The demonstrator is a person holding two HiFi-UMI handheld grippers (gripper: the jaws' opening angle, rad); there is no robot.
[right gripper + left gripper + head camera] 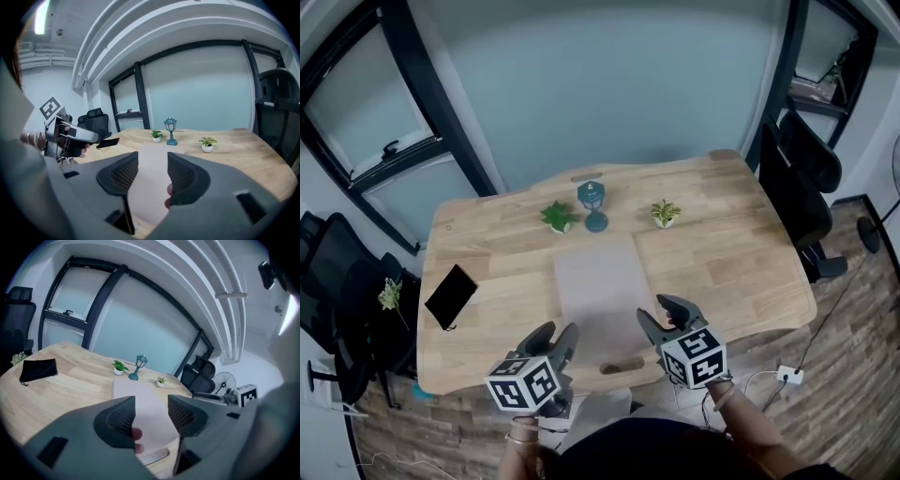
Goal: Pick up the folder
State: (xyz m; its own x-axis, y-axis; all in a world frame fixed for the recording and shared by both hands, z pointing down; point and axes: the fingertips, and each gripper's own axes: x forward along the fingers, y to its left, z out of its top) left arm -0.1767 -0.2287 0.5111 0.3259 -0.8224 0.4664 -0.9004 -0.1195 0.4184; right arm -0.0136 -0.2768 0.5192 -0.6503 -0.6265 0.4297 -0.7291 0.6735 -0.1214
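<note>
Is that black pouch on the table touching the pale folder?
Apart. The head view shows the black pouch near the table's left edge and the folder in the middle, with a broad strip of bare wood between them.

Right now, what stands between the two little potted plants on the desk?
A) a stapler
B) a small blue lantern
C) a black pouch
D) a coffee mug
B: in the head view the small blue lantern stands between the darker green plant and the paler plant, just beyond the folder.
</note>
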